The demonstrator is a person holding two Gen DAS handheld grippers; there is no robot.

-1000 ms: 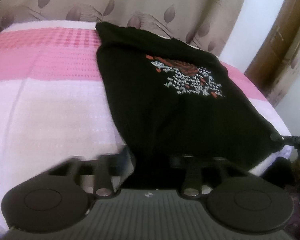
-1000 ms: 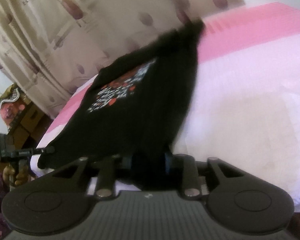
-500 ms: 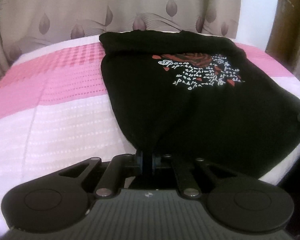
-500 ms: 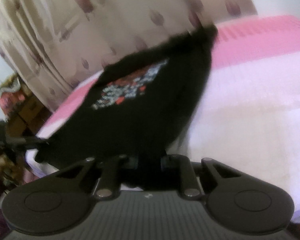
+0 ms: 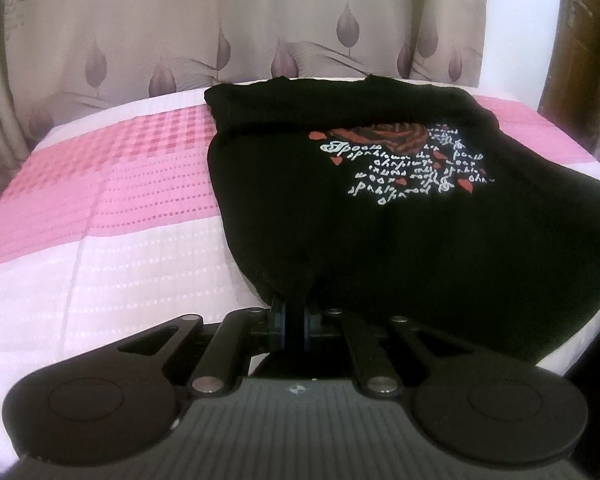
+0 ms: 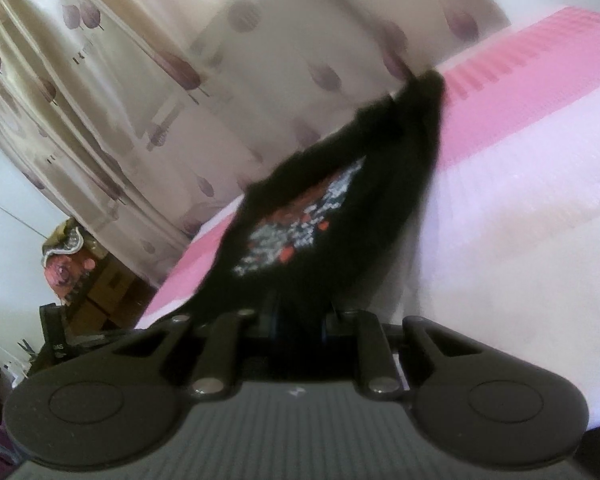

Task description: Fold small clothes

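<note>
A black T-shirt (image 5: 380,208) with a red rose and white script print lies spread on the pink and white bedspread (image 5: 120,216). My left gripper (image 5: 295,320) is shut on the shirt's near hem corner at the bed's front edge. In the right wrist view the same shirt (image 6: 320,232) stretches away from my right gripper (image 6: 298,322), which is shut on another bottom corner. The fingertips of both grippers are buried in black cloth. The right wrist view is tilted and blurred.
A beige curtain (image 5: 260,20) with leaf prints hangs behind the bed. A brown door frame (image 5: 580,40) stands at the right. In the right wrist view, cluttered furniture and boxes (image 6: 84,272) stand left of the bed.
My left gripper has closed onto the shirt hem and swung to face the shirt squarely. My right gripper keeps its hold, tilting and moving, with the shirt pulled taut.
</note>
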